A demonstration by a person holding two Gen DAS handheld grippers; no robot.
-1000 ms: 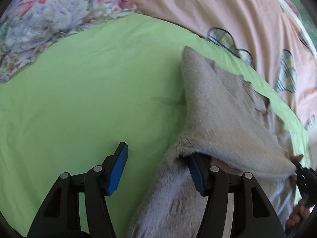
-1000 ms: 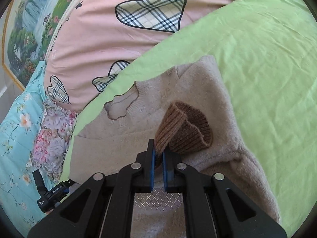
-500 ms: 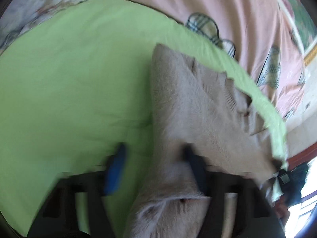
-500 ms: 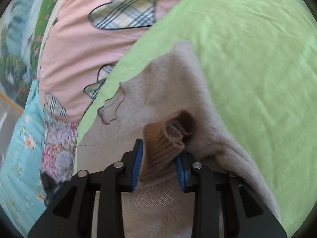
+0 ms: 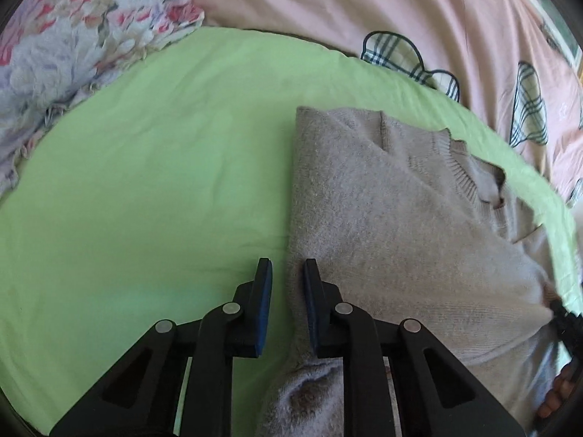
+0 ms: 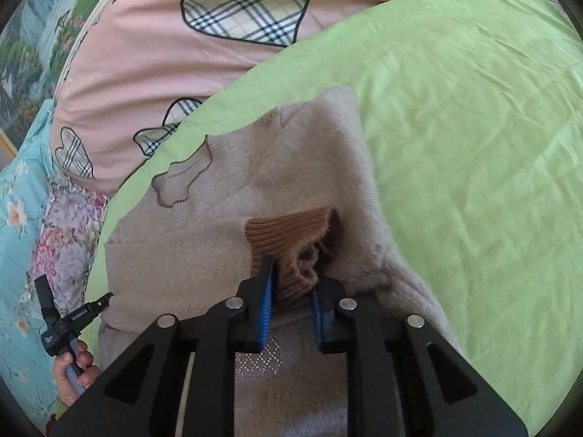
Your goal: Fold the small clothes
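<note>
While any lettering on the left tool (image 6: 104, 300) is too small to read, the fuzzy beige sweater (image 5: 382, 218) is lying half-folded on the green sheet (image 5: 145, 182); left tool closing beside its edge, empty, right tool (image 6: 291, 276) opening around the brown ribbed cuff (image 6: 291, 233)

We see one beige fuzzy sweater (image 5: 382, 218) lying flat on the green sheet (image 5: 145, 182), near the sheet's far edge. Its left side is folded in, giving a straight vertical edge in the left wrist view. The ribbed collar (image 6: 182, 178) points toward the pink quilt (image 6: 145, 54). The sleeve lies folded across the body, its brown ribbed cuff (image 6: 295, 240) bunched on top, opening facing up. We make out a patch of small sparkly dots (image 6: 258, 357) on the front, near the lower hem.
</note>
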